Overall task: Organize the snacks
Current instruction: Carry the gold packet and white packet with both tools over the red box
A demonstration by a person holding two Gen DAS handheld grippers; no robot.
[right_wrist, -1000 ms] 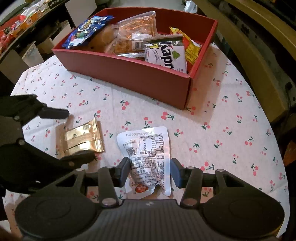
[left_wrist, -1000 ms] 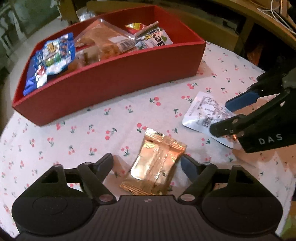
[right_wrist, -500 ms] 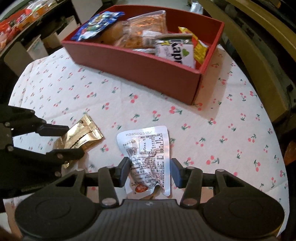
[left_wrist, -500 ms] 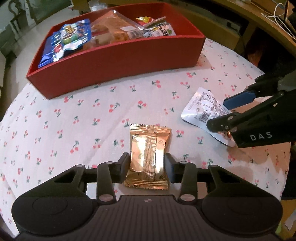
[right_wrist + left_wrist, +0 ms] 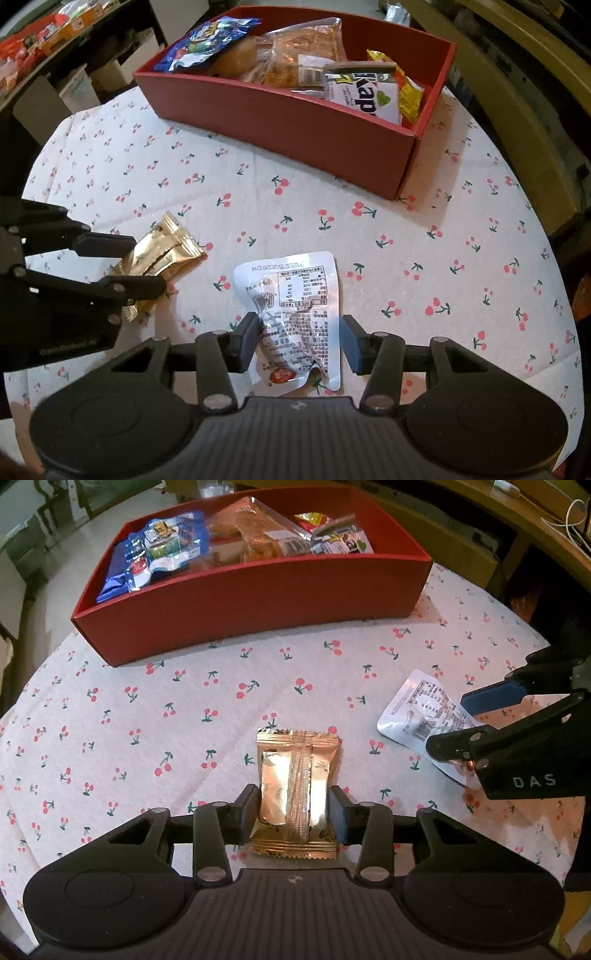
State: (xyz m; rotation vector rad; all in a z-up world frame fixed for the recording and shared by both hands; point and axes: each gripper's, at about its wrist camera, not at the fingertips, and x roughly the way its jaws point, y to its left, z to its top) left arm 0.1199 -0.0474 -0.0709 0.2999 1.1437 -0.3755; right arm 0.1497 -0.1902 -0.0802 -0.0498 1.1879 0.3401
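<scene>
Left gripper: fingers pressed against both sides of the gold packet, so it's clamped on it. From the right wrist view the packet looks tilted up off the tablecloth, already lifting.

Right gripper: fingers straddle the white pouch. Left finger touches the pouch edge, right one shows a gap. Not closed on it yet; pouch lies flat on the cloth, label side up.

The two grippers sit close side by side, each visible in the other's camera.

Farther back: red box on the table, already holding a blue bag, a clear pastry bag, a white "Kapr" pack and a yellow pack. The right end nearest the right gripper looks crowded; free floor is hard to judge.

My read on doing this step well:
- Finish closing the right on the pouch's bulged lower part; the flat film will probably slip.
- Lift straight up before moving, to clear the box wall.
- Stagger the arms so they don't collide over the box.
- Release low, into a gap.
</scene>
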